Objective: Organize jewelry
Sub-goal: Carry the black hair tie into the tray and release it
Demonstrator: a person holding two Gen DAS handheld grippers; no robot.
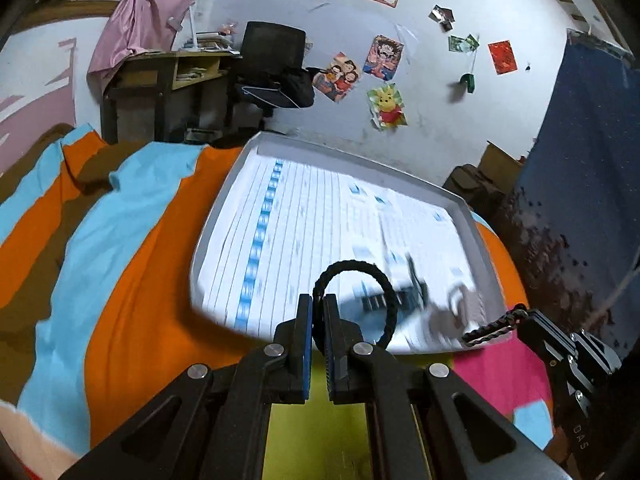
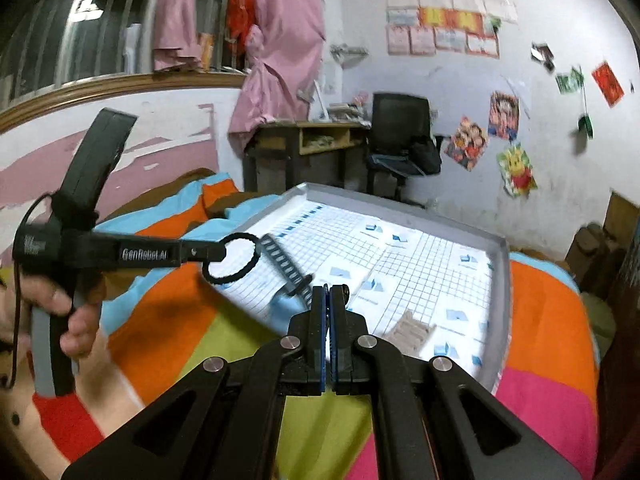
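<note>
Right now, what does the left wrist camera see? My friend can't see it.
The left gripper is shut on a black braided bracelet, held over a grey tray lined with grid paper on a colourful striped blanket. At the right, the right gripper holds a dark beaded strand.

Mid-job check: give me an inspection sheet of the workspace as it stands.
Surface: white tray lined with gridded paper, on a striped blanket.
Job's things: black ring bracelet held above the tray's near edge; flat link bracelet held over the tray.
Clutter: beige piece on the tray, blurred.
Grippers: left gripper shut on the ring bracelet; right gripper shut on the link bracelet.
Cables: thin black cord by the hand.
Surroundings: desk, chair, posters, pink curtain.
</note>
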